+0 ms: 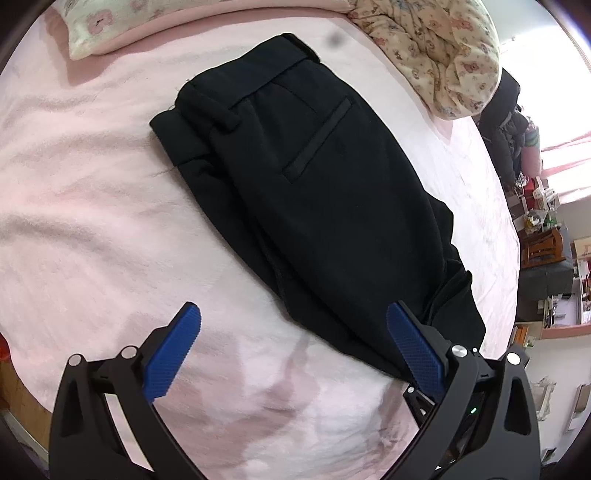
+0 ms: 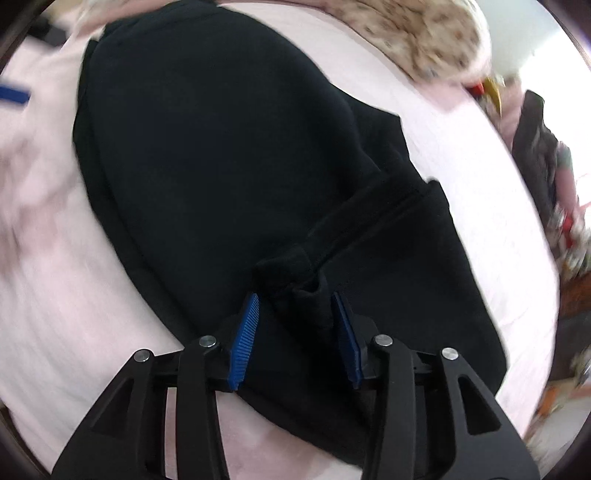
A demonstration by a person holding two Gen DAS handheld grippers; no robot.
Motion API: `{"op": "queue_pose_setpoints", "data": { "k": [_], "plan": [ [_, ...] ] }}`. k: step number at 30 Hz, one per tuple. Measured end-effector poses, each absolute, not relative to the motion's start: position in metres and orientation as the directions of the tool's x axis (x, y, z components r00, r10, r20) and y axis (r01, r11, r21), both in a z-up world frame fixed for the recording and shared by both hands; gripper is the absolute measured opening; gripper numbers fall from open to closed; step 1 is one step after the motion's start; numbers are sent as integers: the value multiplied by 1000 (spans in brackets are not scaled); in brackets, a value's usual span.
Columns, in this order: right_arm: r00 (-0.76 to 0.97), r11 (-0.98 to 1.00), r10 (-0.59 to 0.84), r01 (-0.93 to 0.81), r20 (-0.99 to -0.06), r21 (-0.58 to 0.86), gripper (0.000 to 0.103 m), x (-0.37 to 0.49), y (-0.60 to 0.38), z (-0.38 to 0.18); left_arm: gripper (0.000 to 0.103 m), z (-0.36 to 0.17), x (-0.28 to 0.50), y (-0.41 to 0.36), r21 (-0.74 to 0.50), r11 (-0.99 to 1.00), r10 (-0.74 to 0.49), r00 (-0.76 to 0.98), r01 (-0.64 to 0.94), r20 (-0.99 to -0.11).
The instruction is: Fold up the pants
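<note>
Black pants (image 1: 310,192) lie folded lengthwise on the pink bed sheet (image 1: 92,206), waistband toward the far pillow, a back pocket facing up. My left gripper (image 1: 295,314) is open and empty, hovering just above the near edge of the pants. In the right wrist view the pants (image 2: 229,147) fill the middle. My right gripper (image 2: 293,299) has its blue pads around a bunched fold of black fabric (image 2: 295,280) at the leg end, partly closed on it. The view is motion-blurred.
A floral pillow (image 1: 110,26) lies at the far left of the bed and a crumpled floral quilt (image 1: 436,48) at the far right. The bed edge runs down the right side, with furniture and clutter (image 1: 546,251) beyond it.
</note>
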State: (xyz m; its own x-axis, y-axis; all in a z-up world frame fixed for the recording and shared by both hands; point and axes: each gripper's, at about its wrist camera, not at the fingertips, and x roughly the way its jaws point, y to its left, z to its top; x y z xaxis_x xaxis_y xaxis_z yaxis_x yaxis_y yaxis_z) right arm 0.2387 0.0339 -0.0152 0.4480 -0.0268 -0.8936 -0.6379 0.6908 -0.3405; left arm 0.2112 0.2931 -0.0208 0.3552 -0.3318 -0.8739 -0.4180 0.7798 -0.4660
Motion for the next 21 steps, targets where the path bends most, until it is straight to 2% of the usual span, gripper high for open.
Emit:
{"op": "queue_pose_setpoints", "data": {
  "k": [4,6,7,11,19,21],
  "plan": [
    [470,661,-27,-654,-882,-369,45,236,33,-20,101,-24,212,299,-470,764,-332,356,-442,-874],
    [496,633,-49,-656,-867,-411,41,235,38,-20,101,-26,212,300,-464,764,-327,351,-448,-877],
    [503,644,-58,-641,-863,-417,31,239,39,-21,101,-26,212,301,-462,762,-324,350,-454,-879],
    [516,727,-30,-576,-856,-373,14,241,22,0,101,-28,210,307,-462,748,-318,352,-477,-880],
    [604,815,49,-485,-795,-318,12,258,22,46,101,-30,206,321,-476,707,-305,382,-523,-872],
    [587,797,47,-509,-808,-323,12,267,31,37,101,-32,206,323,-475,702,-303,381,-531,-873]
  ]
}}
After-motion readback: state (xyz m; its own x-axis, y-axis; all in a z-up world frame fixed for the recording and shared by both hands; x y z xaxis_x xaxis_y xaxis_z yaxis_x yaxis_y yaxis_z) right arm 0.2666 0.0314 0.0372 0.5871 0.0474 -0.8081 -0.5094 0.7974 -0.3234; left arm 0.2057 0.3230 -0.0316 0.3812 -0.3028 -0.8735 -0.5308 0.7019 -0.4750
